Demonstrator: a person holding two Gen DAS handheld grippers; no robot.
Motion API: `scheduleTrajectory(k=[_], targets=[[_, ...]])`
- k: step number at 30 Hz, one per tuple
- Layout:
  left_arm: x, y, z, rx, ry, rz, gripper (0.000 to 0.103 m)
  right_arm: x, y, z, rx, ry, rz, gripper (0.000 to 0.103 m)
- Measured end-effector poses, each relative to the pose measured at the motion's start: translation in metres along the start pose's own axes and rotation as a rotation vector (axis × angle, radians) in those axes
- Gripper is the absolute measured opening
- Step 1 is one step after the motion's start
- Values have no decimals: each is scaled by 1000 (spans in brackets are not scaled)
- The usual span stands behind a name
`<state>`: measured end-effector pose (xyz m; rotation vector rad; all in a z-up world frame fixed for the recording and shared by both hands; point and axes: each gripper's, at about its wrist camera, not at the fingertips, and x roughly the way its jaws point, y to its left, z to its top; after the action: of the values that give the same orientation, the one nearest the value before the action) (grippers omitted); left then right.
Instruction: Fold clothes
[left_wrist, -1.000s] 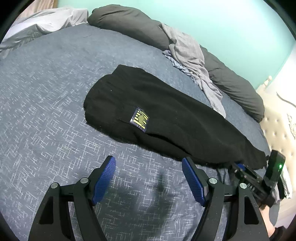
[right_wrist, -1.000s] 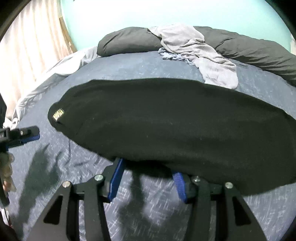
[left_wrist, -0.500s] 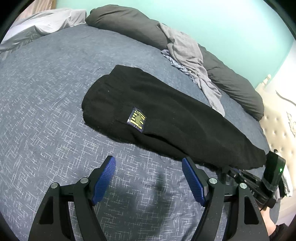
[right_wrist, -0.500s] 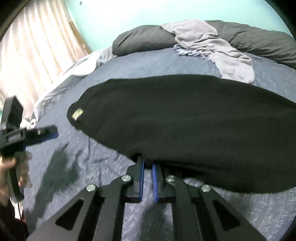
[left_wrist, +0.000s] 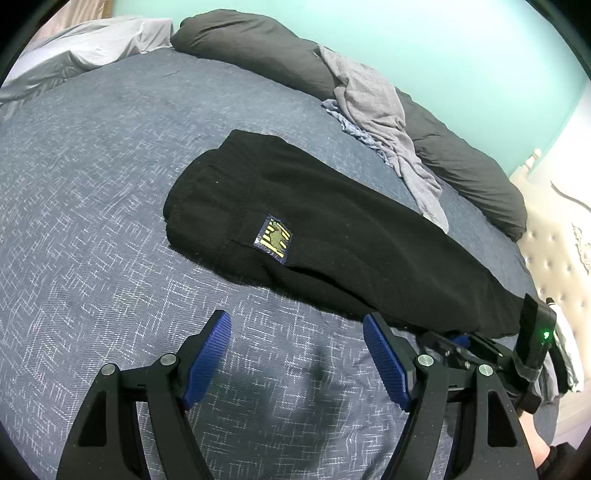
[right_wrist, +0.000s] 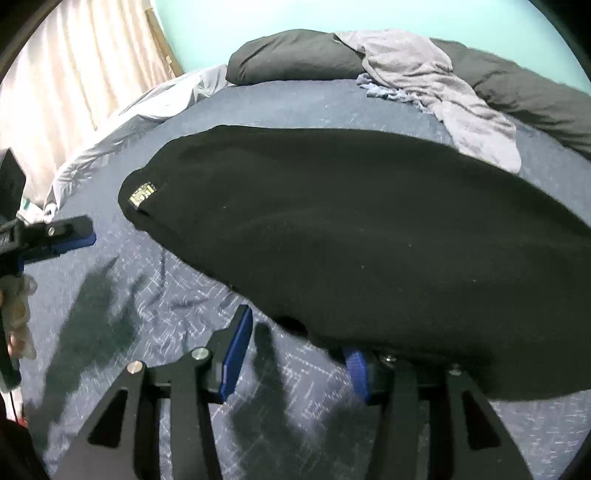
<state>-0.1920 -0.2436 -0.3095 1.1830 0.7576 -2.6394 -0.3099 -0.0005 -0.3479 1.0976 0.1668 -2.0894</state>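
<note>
Your right gripper fingers are reopening, parted at the black garment hem — soft, limp knit; left gripper is hovering spread — take the corners.

I see matt, fuzzy black trousers on a woven blue bedspread; my gripper pads look like ribbed plastic.

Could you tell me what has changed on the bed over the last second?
The right gripper pinched shut at the black garment's near edge, then reopened; nothing sits between its pads now. The garment's shape barely changed. The left gripper stayed open over the bedspread.
</note>
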Motion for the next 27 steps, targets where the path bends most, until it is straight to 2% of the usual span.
scheduleTrajectory(k=[1,3,9,15,17,20,23,25,27], targets=[[0,1,0,-2,-1,0,78,-2,0,0,-1,4,6,12],[0,2,1,-7,-1,-1,78,-7,2,-2,-23,10,11,4],[-1,0,0,-3,-1,-3,78,-24,4,-11,-58,17,31,2],[0,-1,1,-5,1,-5,78,-22,6,-16,-36,49,62,2],[1,-3,1,0,6,-8,78,-17,6,-21,-22,77,98,1],[1,-3,1,2,6,-8,78,-17,5,-25,-4,81,65,1],[2,-3,1,0,7,-7,78,-25,-8,-25,70,34,29,10],[2,-3,1,0,7,-5,78,-31,-15,-22,105,-4,16,35],[2,-3,2,1,7,-7,78,-32,-20,-17,129,-29,13,37]])
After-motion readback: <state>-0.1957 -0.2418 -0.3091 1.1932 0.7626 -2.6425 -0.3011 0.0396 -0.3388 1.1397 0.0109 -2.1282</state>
